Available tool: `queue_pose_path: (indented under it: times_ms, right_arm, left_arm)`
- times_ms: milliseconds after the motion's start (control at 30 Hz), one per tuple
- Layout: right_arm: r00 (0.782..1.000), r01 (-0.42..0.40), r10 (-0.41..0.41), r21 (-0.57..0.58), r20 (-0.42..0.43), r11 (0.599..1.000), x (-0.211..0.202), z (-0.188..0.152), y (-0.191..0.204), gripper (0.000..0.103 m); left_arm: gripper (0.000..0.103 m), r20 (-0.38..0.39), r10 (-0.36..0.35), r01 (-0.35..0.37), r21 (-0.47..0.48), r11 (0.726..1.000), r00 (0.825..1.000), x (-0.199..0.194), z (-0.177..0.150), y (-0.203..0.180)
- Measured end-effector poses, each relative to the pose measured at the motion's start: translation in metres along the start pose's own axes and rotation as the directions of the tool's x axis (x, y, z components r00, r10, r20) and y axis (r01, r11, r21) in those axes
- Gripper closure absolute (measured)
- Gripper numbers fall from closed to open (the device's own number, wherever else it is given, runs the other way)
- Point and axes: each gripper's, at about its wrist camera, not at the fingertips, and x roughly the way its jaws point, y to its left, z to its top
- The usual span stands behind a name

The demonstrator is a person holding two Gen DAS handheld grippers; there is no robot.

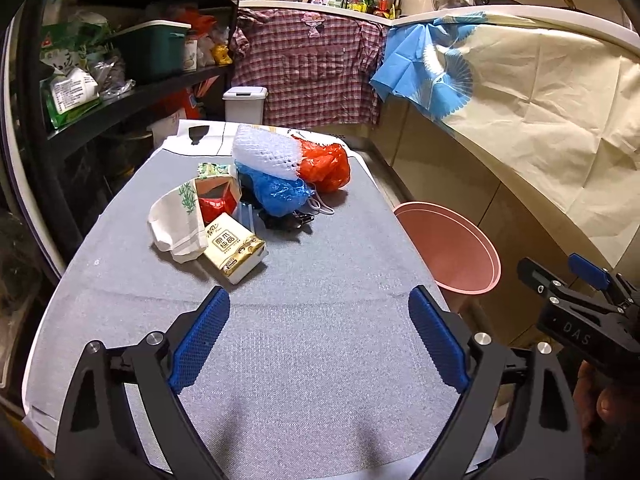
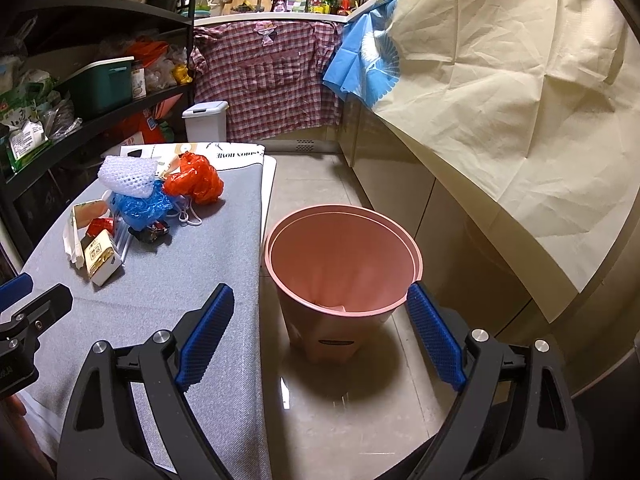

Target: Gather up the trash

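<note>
trash pile [image 1: 256, 196] | tissue pack [image 1: 236, 254]: chinese print | right tool [image 1: 576, 300]: "das"

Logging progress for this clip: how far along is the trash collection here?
Nearly nothing looks done: the pink bin on the floor holds at most one small scrap at its bottom. Nothing is in hand; the left gripper and right gripper are both open and empty. Left: the whole pile on the grey table, including the tissue pack, blue bag, red bag and foam net.
</note>
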Motion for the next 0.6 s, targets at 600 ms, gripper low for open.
queue_pose_path:
  times_ms: [600]
  right_arm:
    - [1.0, -0.001, 0.001, -0.003, 0.0, 1.0, -0.0001, 0.0001, 0.0002, 0.016]
  left_arm:
    - [0.017, 0.007, -0.015, 0.015, 0.007, 1.0, 1.0, -0.0007, 0.0006, -0.0019]
